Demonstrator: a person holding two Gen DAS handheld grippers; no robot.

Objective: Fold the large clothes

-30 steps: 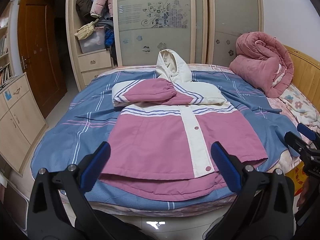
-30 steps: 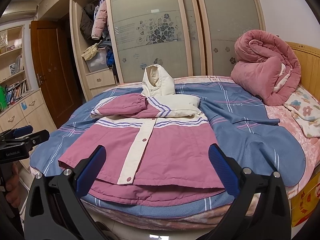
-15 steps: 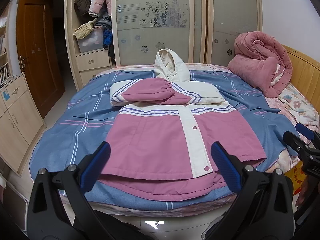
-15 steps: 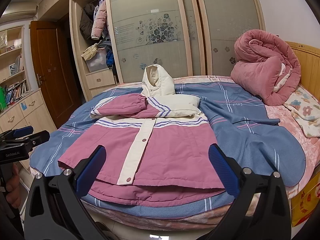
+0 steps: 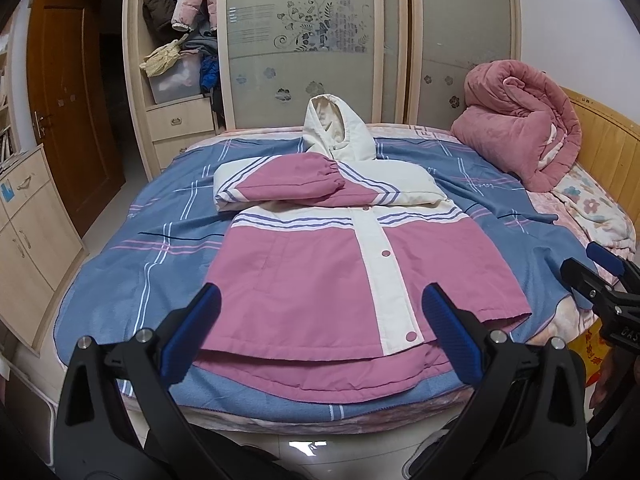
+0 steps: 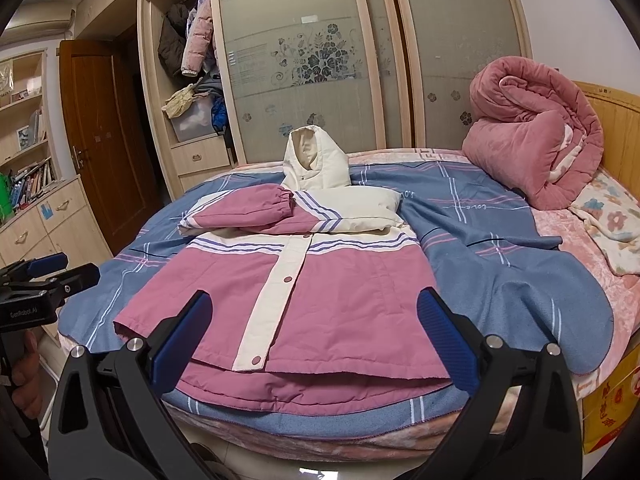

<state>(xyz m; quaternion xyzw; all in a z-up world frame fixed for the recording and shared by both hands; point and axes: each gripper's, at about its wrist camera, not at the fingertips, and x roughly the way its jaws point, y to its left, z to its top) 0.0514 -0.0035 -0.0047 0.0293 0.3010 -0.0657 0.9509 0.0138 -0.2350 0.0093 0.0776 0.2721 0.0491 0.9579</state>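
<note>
A pink and cream hooded jacket (image 5: 316, 276) lies face up on the bed, hem toward me, both sleeves folded across the chest, hood (image 5: 338, 136) pointing away. It also shows in the right wrist view (image 6: 320, 300). My left gripper (image 5: 320, 336) is open and empty, just short of the jacket's hem at the bed's near edge. My right gripper (image 6: 314, 332) is open and empty, also just before the hem. Each gripper shows at the edge of the other's view, the right one (image 5: 600, 276) and the left one (image 6: 44, 276).
The bed carries a blue striped blanket (image 5: 160, 248). A rolled pink quilt (image 5: 520, 120) and a floral cloth (image 6: 612, 220) lie at the right by the wooden headboard (image 5: 612, 144). A wardrobe (image 5: 320, 40), drawers (image 5: 28, 232) and a brown door (image 5: 68, 100) stand behind and left.
Both grippers have moved slightly forward toward the jacket's hem. Both stay open. The jacket has not moved.
</note>
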